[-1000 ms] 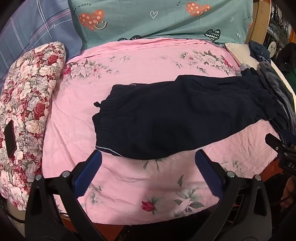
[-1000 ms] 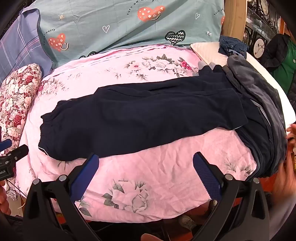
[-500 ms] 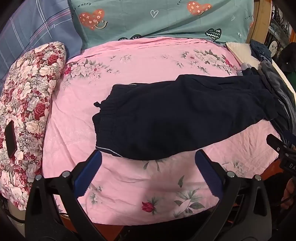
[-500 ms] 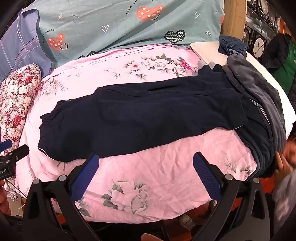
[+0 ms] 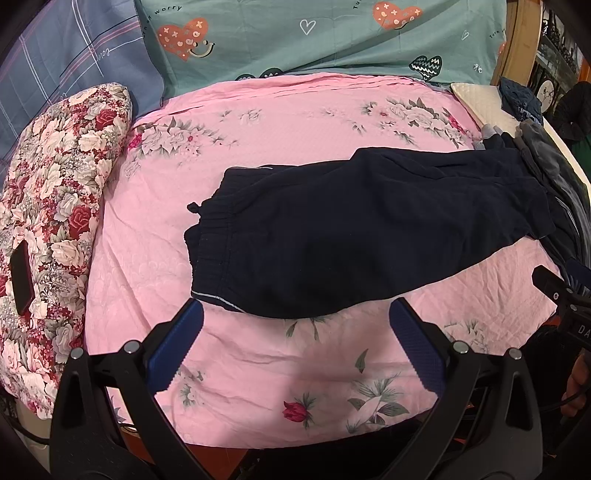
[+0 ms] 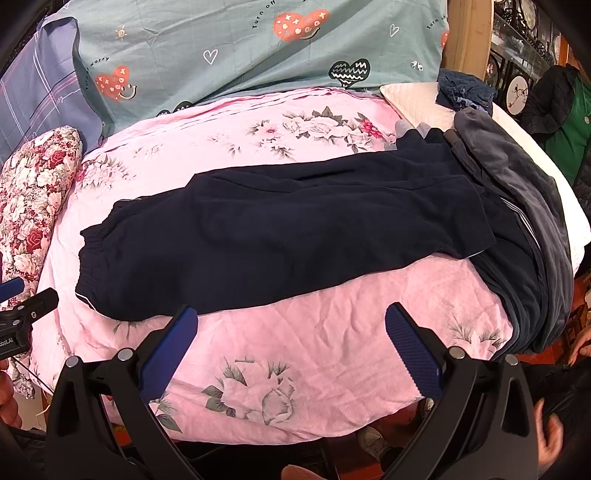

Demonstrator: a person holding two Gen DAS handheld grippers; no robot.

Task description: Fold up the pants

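Note:
Dark navy pants [image 5: 351, 236] [image 6: 280, 232] lie flat across a pink floral bed cover [image 5: 280, 133] [image 6: 332, 328], legs laid one over the other. The elastic waistband is at the left and the leg ends reach a pile of clothes at the right. My left gripper [image 5: 295, 325] hovers open just in front of the pants' near edge, close to the waistband corner. My right gripper [image 6: 290, 325] is open too, in front of the middle of the pants. Neither touches the cloth.
A red floral pillow [image 5: 48, 221] with a dark phone [image 5: 21, 280] on it lies at the left. A teal heart-print pillow [image 5: 314, 33] stands behind. Grey and dark clothes [image 6: 524, 221] are piled at the right edge. A person's hand [image 6: 550, 435] shows at lower right.
Both grippers and the pants have stayed almost still. The hand at the right edge of the right wrist view has dropped lower.

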